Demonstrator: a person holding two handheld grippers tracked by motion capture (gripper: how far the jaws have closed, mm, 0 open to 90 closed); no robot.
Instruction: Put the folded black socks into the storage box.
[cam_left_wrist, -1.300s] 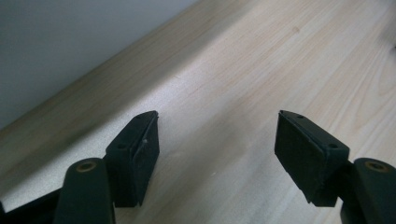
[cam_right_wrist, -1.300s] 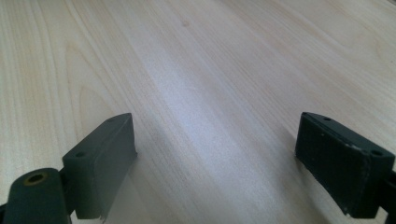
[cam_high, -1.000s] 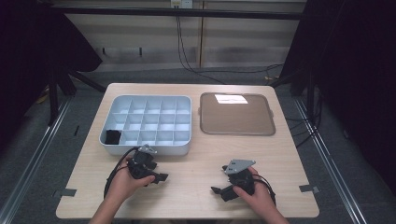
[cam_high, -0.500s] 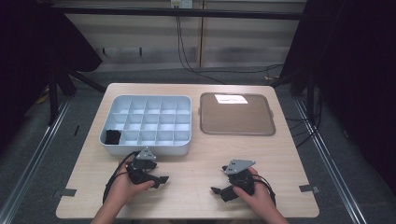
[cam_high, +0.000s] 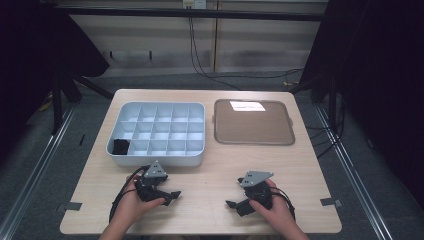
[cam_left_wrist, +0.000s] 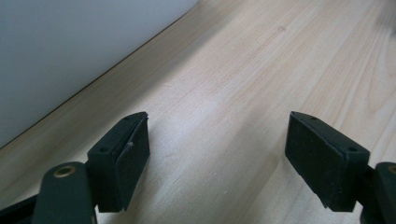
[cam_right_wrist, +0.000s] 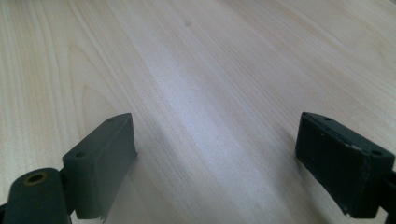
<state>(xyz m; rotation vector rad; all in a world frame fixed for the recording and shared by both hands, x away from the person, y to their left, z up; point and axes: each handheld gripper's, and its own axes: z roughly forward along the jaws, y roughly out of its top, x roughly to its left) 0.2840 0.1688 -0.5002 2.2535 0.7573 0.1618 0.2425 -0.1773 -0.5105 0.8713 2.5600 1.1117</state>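
Observation:
My left gripper (cam_high: 172, 195) lies low over the wooden table (cam_high: 210, 170), just in front of the compartment bin (cam_high: 155, 161), held in the person's left hand. Its jaws have just been opening and stand wide apart with only bare wood between them (cam_left_wrist: 217, 135). The bin's pale wall (cam_left_wrist: 70, 46) fills the upper left of the left gripper view. My right gripper (cam_high: 235, 206) rests near the front edge at the right, pointing left. It is open too, with nothing between its fingers (cam_right_wrist: 215, 135).
The pale blue bin has several compartments, and a small black object (cam_high: 120, 146) sits in its front-left one. A flat brown tray (cam_high: 255, 125) lies to the right of the bin, with a white patch (cam_high: 246, 105) at its far edge.
The left gripper has drawn back slightly from the bin toward the near edge. The right gripper has not moved.

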